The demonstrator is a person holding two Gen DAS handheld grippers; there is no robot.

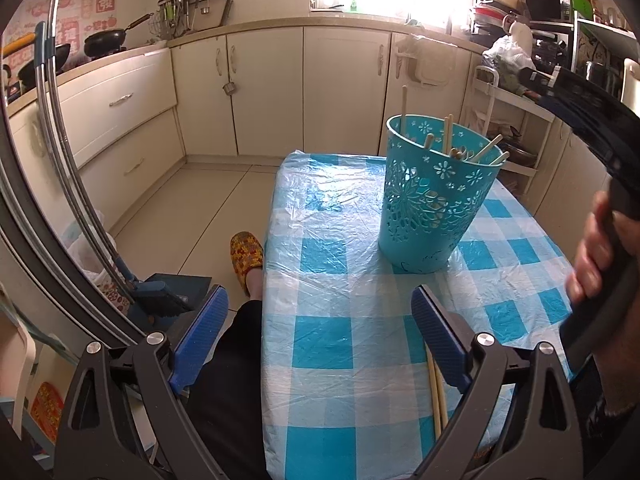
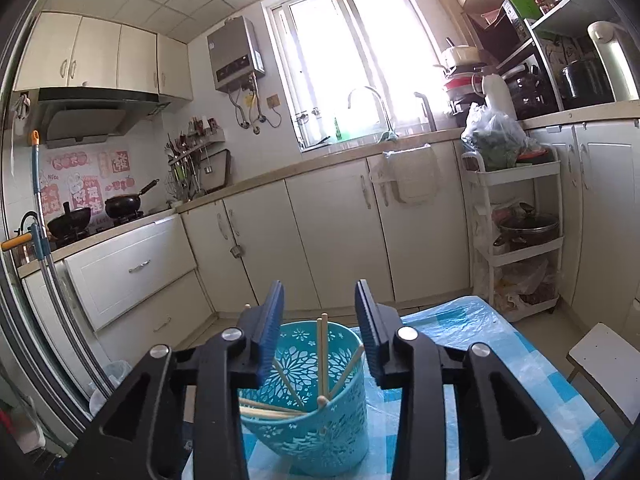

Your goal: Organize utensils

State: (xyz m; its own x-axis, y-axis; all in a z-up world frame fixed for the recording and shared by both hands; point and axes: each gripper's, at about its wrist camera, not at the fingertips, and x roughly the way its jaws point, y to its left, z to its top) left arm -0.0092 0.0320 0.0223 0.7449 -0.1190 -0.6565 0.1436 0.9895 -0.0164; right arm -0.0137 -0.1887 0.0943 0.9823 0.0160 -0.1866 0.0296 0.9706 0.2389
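Several wooden chopsticks (image 2: 321,356) already stand in the turquoise cut-out basket (image 1: 430,204), which sits on the blue-checked, plastic-covered table (image 1: 340,332). Wall stickers behind the woks have pink writing, too blurry to read. Cream kitchen cabinets (image 2: 332,236) all round. Right gripper (image 2: 320,332) hangs above the basket, jaws parted, nothing in them. Left gripper (image 1: 320,332) is spread wide, empty, with two loose chopsticks (image 1: 436,396) on the table beside its right finger.

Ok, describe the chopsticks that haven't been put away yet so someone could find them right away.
Start at the table with the blue and white checked cloth, where a turquoise cut-out basket holds chopsticks. Come back from it to the near edge: loose chopsticks lie flat on the cloth beside the left gripper. Unlike the ones in the basket, they lie flat on the cloth.
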